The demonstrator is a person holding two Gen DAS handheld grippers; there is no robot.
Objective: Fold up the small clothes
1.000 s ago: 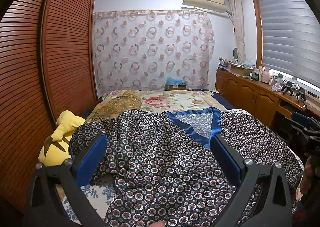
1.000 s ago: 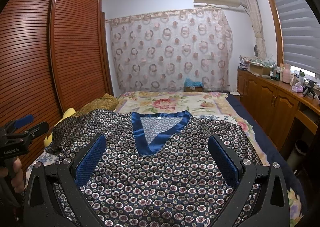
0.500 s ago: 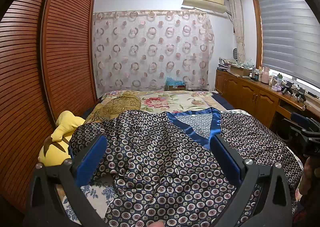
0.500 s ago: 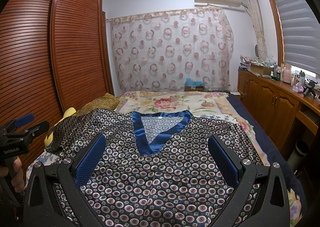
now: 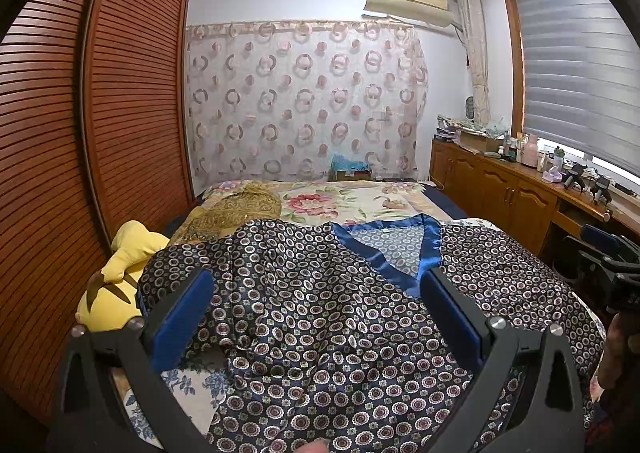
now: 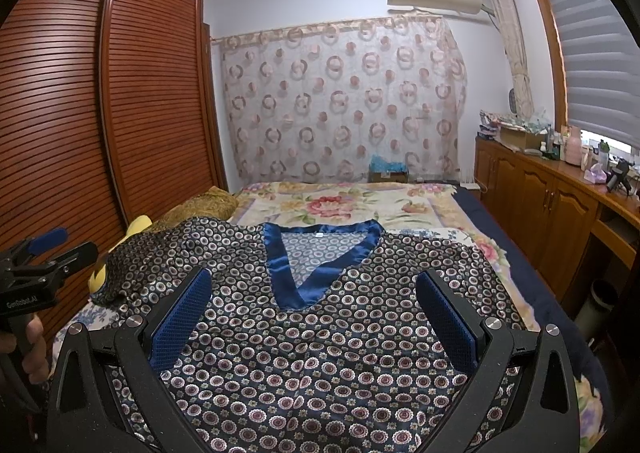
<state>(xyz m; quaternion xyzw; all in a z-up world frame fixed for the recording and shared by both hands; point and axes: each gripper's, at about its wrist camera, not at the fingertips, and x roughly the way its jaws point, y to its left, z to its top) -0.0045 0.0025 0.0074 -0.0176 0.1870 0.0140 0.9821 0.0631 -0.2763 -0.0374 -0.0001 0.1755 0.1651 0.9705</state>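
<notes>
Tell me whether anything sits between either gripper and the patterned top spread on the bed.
Nothing visible does. The left gripper and the right gripper both hang open right over the patterned top, with only bare cloth between their fingers. The yellow plush toy lies off the top's left edge, touching the sleeve, not in the way.

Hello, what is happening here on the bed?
A person holds a claw in each hand over a patterned top with a blue V-neck, spread on the bed. The left claw and right claw are both open and grip nothing. The left sleeve looks rumpled; no fold is made yet.
</notes>
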